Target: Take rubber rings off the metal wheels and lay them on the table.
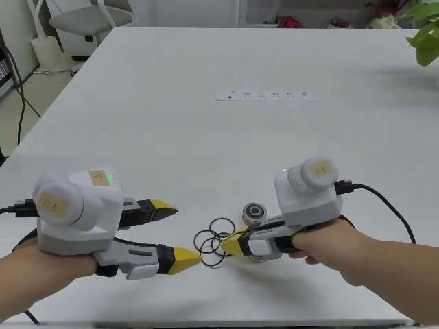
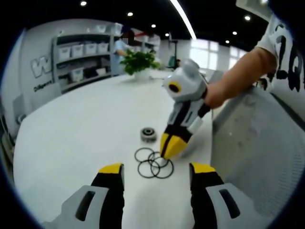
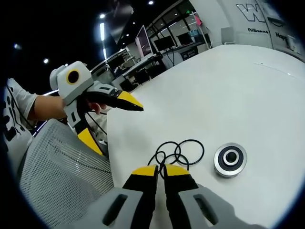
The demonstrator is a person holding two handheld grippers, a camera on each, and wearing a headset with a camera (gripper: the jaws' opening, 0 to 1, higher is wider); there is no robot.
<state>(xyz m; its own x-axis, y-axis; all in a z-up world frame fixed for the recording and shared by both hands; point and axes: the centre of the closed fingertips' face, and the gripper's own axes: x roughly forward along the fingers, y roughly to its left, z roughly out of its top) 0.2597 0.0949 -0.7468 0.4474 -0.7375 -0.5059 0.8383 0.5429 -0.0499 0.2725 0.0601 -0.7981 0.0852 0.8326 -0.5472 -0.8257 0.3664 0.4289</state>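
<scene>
Head view: your left tongs (image 1: pixel 176 231) stand apart above the near part of the table (image 1: pixel 206 137), with their tips aimed at a loose cluster of rubber rings (image 1: pixel 214 241) lying flat on it. Your right tongs (image 1: pixel 233 245) are closed together at the edge of that cluster. Whether they pinch a ring cannot be determined. One metal wheel (image 1: pixel 254 211) lies flat just beyond the rings and apart from them. A power strip (image 1: pixel 267 96) sits well away on the far side. Left gripper view: the overlapping rings (image 2: pixel 155 163) lie ahead of your own parted tips, and the right tongs (image 2: pixel 171 145) come down onto the overlap. Right gripper view: your closed tips (image 3: pixel 160 171) meet the nearest loop, and the wheel (image 3: pixel 230 160) lies beside the rings without touching them. It cannot be told whether the wheel carries a ring, so one could be missed. Risks: the loops cross each other, so lifting one may drag the rest. A thin ring may slip from tips that barely hold it. The two pairs of tongs converge on one spot and could collide or knock the wheel aside.
</scene>
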